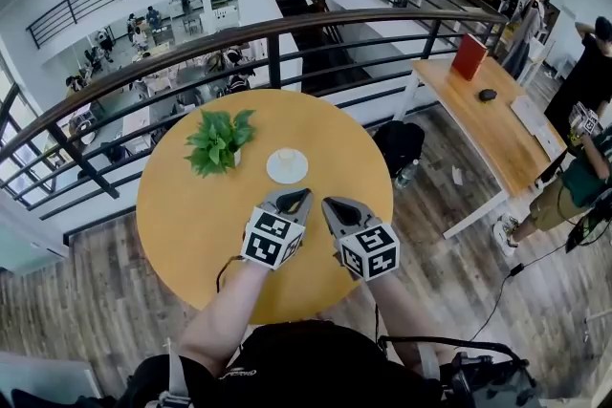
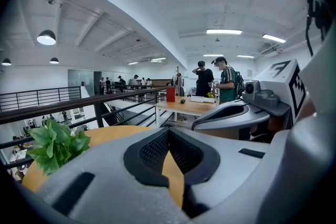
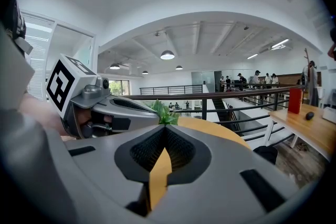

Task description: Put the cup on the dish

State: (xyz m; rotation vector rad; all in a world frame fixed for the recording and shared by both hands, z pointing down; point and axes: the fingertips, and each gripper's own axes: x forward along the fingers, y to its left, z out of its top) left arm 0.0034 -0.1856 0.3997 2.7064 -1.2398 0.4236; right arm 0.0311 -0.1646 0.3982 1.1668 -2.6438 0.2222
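Observation:
A small pale cup (image 1: 286, 157) stands on a white dish (image 1: 275, 171) near the middle of the round yellow table (image 1: 191, 215). Side by side just in front of the dish, my left gripper (image 1: 298, 197) and right gripper (image 1: 331, 204) both point at it and hold nothing. In the left gripper view the jaws (image 2: 169, 132) are shut and empty, with only tabletop showing past them. The right gripper view shows its jaws (image 3: 165, 131) shut and empty too. Cup and dish are hidden in both gripper views.
A potted green plant (image 1: 218, 140) stands left of the dish. A dark railing (image 1: 287, 29) curves behind the table over an open drop. A wooden desk (image 1: 483, 115) with a red box (image 1: 469, 56) is at the right, with people beyond.

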